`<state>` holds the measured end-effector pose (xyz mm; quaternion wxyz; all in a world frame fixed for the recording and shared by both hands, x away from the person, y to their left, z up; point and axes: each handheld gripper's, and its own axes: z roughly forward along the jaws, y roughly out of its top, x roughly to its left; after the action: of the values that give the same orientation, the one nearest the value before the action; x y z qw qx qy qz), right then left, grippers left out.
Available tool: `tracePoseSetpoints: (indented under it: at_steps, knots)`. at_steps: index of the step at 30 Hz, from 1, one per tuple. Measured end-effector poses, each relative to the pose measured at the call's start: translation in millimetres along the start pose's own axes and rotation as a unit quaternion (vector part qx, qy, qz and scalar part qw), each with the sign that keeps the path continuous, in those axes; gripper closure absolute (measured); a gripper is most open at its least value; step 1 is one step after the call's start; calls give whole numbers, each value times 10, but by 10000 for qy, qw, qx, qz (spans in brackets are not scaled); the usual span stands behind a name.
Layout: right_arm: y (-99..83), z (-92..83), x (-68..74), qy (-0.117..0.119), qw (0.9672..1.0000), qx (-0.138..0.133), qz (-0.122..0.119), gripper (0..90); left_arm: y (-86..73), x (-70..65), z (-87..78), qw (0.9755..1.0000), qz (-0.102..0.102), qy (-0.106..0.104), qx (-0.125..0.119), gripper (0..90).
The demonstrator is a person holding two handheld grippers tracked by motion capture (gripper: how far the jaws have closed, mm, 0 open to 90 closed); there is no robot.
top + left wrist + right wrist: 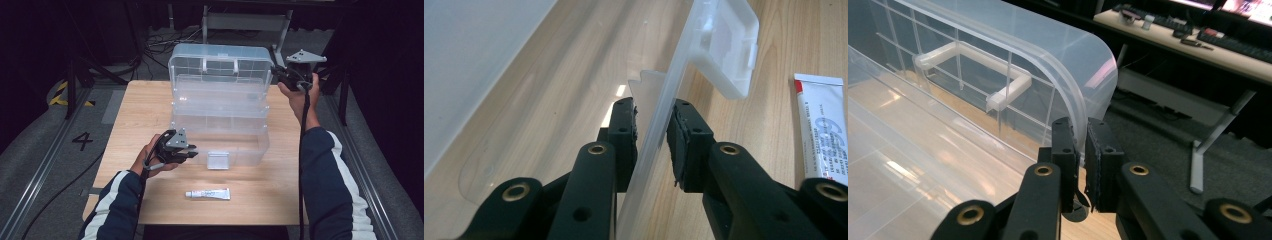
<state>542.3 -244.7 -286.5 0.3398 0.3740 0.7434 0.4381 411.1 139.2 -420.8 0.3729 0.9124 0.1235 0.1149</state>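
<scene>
Nearest the camera in the high view, a small white tube [208,193] is seen lying flat on the wooden tabletop [135,110], close to the front edge and apart from everything else. Just behind it stands a clear plastic storage box [220,135] with its lid [220,62] raised upright at the back. A latch flap [218,160] hangs at the middle of the box's front wall.

Left gripper [186,151]: held at the box's front left, jaws narrowed onto the thin front wall. In the left gripper view the wall [659,130] is seen running between the two pads; the pads are closed on it or nearly so.

Right gripper [278,73]: raised at the lid's right-hand end. In the right gripper view the curved lid edge [1079,125] is clamped between almost closed jaws.

A carry handle [973,60] is visible through the lid.
</scene>
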Motion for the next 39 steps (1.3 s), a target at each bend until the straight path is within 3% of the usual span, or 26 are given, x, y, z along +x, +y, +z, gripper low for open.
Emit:
tracePoseSetpoints:
  at_steps: [13,19,24,30,39]
  knots:
    - [89,219,-114,2,9996,258,122,835,-30,7,-17,10000,27,-5,-37,749]
    - [92,336,-150,-87,9994,294,160,834,-83,51,-40,9998,-48,-166,-135,755]
    - [87,399,-177,-50,9992,287,285,834,-73,43,-42,9998,-5,-185,-73,763]
    - [130,478,-184,-47,9989,432,170,828,-63,21,-56,9996,122,-252,-13,785]
    - [69,596,-239,41,9980,478,422,824,-83,-3,-90,9993,210,-303,41,791]
